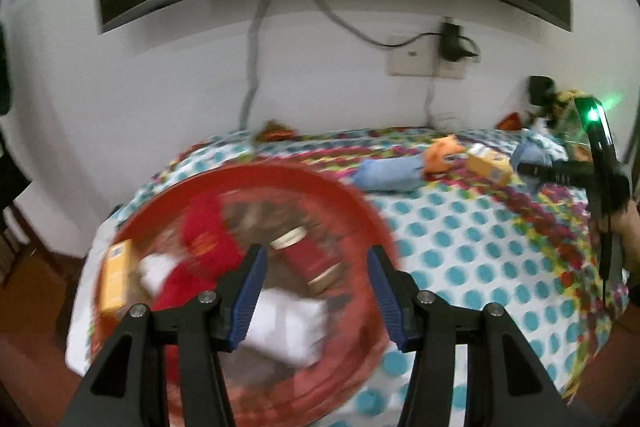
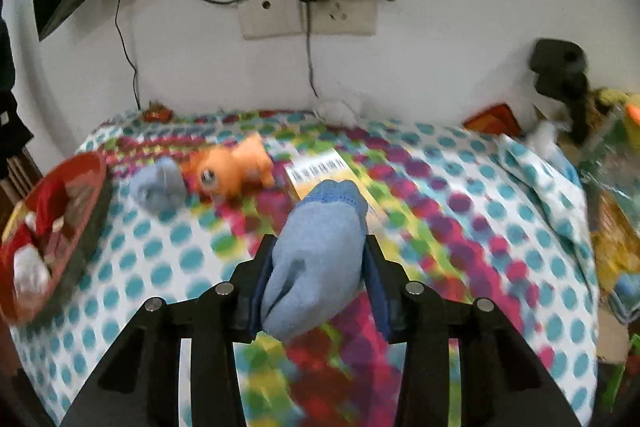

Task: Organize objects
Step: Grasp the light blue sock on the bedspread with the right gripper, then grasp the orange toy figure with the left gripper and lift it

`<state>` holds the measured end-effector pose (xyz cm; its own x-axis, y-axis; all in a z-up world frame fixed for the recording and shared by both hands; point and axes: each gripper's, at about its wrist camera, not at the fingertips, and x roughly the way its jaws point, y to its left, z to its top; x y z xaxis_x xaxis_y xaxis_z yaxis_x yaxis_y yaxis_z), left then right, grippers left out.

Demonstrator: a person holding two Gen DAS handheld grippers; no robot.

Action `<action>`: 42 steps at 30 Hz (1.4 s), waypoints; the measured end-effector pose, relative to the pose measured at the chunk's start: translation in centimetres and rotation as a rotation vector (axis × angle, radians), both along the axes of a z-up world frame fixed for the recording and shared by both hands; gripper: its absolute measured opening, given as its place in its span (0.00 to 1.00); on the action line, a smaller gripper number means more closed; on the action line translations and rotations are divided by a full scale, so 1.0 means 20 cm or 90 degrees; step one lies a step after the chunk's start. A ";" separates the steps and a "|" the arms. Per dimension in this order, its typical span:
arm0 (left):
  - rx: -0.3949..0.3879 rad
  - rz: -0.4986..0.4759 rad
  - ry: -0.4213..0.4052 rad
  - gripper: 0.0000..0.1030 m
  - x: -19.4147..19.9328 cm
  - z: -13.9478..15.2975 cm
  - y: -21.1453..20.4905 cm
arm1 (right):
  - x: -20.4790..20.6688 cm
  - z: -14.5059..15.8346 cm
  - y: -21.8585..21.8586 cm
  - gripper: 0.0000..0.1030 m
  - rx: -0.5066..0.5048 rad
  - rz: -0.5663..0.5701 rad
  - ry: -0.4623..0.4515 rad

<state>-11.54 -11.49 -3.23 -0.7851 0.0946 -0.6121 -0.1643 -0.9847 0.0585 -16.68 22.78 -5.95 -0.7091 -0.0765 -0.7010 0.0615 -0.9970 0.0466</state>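
Red basket [image 1: 372, 223] already holds one jar [image 1: 306, 259], one yellow box [image 1: 116, 273] and red and white cloth. Two blue socks, one orange toy [image 2: 232, 169] and one box [image 2: 320, 171] remain outside. Right gripper [image 2: 318, 263] is clamped on one blue sock [image 2: 320, 259] above the table; left gripper [image 1: 316, 291] hangs wide and empty over the basket.

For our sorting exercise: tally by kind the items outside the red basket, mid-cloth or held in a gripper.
Blue sock: 2 (one on the cloth, one in the right gripper)
Orange toy: 1
Barcoded box: 1
Total: 4
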 end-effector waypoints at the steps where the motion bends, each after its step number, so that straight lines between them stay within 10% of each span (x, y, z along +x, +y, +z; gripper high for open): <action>1: -0.001 -0.015 -0.001 0.52 -0.03 0.00 0.05 | 0.03 -0.01 0.03 0.38 0.001 -0.006 -0.004; 18: -0.035 -0.209 -0.130 0.52 -0.84 -0.06 0.90 | 0.04 -0.17 0.26 0.39 -0.025 -0.067 -0.063; 34: -0.189 -0.228 -0.226 0.52 -1.25 -0.33 1.16 | 0.03 -0.18 0.23 0.44 -0.049 -0.062 -0.064; 42: -0.166 -0.180 -0.204 0.52 -1.26 -0.37 1.14 | 0.02 -0.19 0.24 0.44 -0.047 -0.066 -0.064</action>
<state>-36.83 11.34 -10.71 -0.5194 0.0879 -0.8500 -0.4724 -0.8584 0.1999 -16.26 27.52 -9.70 -0.6423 -0.0607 -0.7641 -0.0506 -0.9913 0.1213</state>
